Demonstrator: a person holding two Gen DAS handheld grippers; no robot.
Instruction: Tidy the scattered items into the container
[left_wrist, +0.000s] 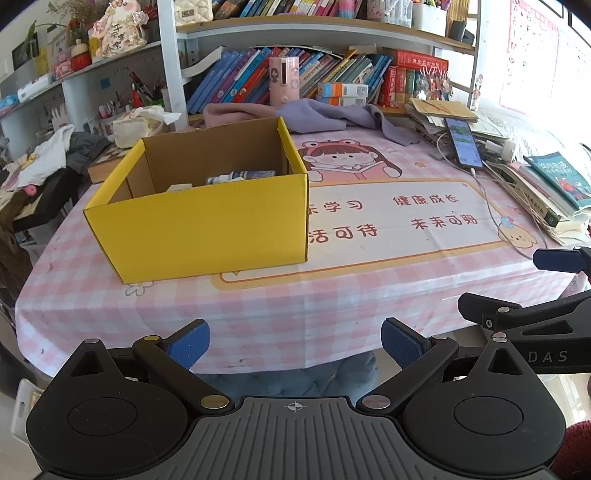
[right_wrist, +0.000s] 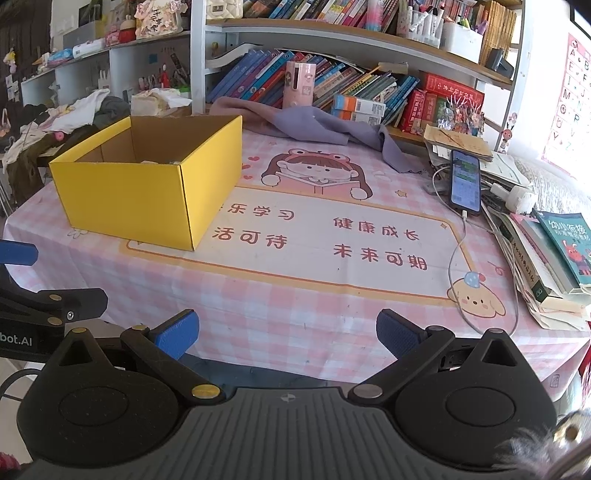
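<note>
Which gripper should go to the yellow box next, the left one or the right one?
Probably the left. In its own view the left gripper faces the yellow box almost head-on, while for the right gripper the box sits off to the left. Both are open and empty.

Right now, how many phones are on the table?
1. The phone lies at the table's right side, screen lit, propped on papers with a cable plugged in. Others could be hidden under the clutter.

box (left_wrist: 199, 225) contents: mostly hidden by front wall | right tongs (left_wrist: 554, 284): cut off at frame edge
</note>
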